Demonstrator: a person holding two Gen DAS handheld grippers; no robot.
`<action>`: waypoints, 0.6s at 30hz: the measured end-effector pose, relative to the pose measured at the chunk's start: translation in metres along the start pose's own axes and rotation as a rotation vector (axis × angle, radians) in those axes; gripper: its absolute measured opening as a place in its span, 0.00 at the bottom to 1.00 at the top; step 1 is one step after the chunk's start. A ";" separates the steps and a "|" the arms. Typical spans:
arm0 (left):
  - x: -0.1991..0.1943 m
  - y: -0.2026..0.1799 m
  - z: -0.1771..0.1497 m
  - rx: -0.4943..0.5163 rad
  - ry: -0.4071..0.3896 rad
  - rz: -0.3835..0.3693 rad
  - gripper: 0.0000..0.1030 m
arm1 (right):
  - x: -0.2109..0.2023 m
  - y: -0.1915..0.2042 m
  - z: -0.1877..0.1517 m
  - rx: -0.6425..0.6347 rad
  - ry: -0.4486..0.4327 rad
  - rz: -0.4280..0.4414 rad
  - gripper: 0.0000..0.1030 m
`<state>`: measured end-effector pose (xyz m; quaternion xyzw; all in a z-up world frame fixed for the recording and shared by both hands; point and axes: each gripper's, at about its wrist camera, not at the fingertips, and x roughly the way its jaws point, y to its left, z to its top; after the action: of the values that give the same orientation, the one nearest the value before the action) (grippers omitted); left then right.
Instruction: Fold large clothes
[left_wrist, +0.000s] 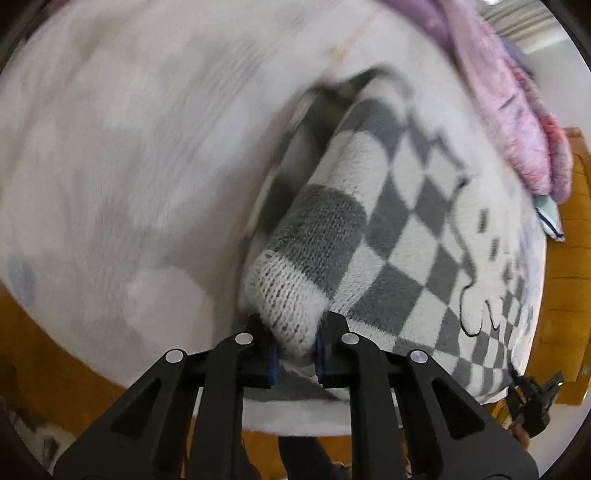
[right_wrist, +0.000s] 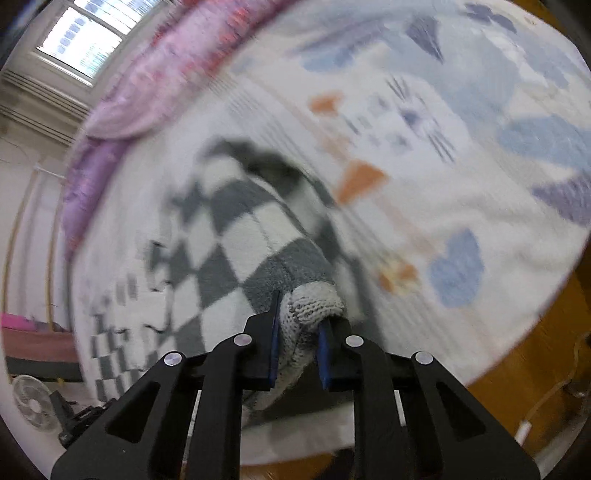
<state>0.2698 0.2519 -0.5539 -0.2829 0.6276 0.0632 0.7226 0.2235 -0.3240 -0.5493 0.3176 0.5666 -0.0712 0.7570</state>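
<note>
Item: checkered sweater (left_wrist: 406, 236), grey and white diamond knit with ribbed cuffs. It lies across the bed (left_wrist: 110, 147), with both sleeve ends lifted in my grip.

Left hand-held gripper (left_wrist: 295, 350): closed on a white ribbed cuff (left_wrist: 288, 299) with a grey band just behind it. The knit is pinched between the blue-lined pads. The sleeve rises from the body of the sweater toward me.

Right hand-held gripper (right_wrist: 297, 350): closed on the other ribbed cuff (right_wrist: 314, 304), pale grey knit bunched between the two fingers. The sleeve (right_wrist: 258, 236) runs back from it to the checkered body, which spreads to the left in this view.

Surface: bed covered by a white blanket (right_wrist: 461, 147) printed with blue hearts and orange shapes; much of it is motion-blurred.

Other items: a pink and purple fleece cloth (left_wrist: 517, 122) heaped along the far edge of the bed; wooden floor (left_wrist: 55, 350) beyond the mattress edge; a white fan (right_wrist: 33, 404) on the floor; a window (right_wrist: 88, 40) high in the right view.
</note>
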 end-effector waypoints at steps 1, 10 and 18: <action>0.014 0.005 -0.005 -0.005 0.011 0.007 0.14 | 0.017 -0.006 -0.005 -0.012 0.012 -0.029 0.15; 0.014 0.012 -0.004 -0.020 0.000 -0.008 0.47 | 0.026 0.000 -0.005 0.072 0.073 -0.073 0.43; -0.030 0.032 -0.006 -0.016 -0.110 -0.017 0.77 | -0.030 0.075 -0.010 -0.193 -0.108 -0.201 0.66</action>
<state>0.2446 0.2837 -0.5365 -0.2902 0.5838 0.0776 0.7543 0.2395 -0.2669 -0.4938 0.1805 0.5584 -0.1089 0.8024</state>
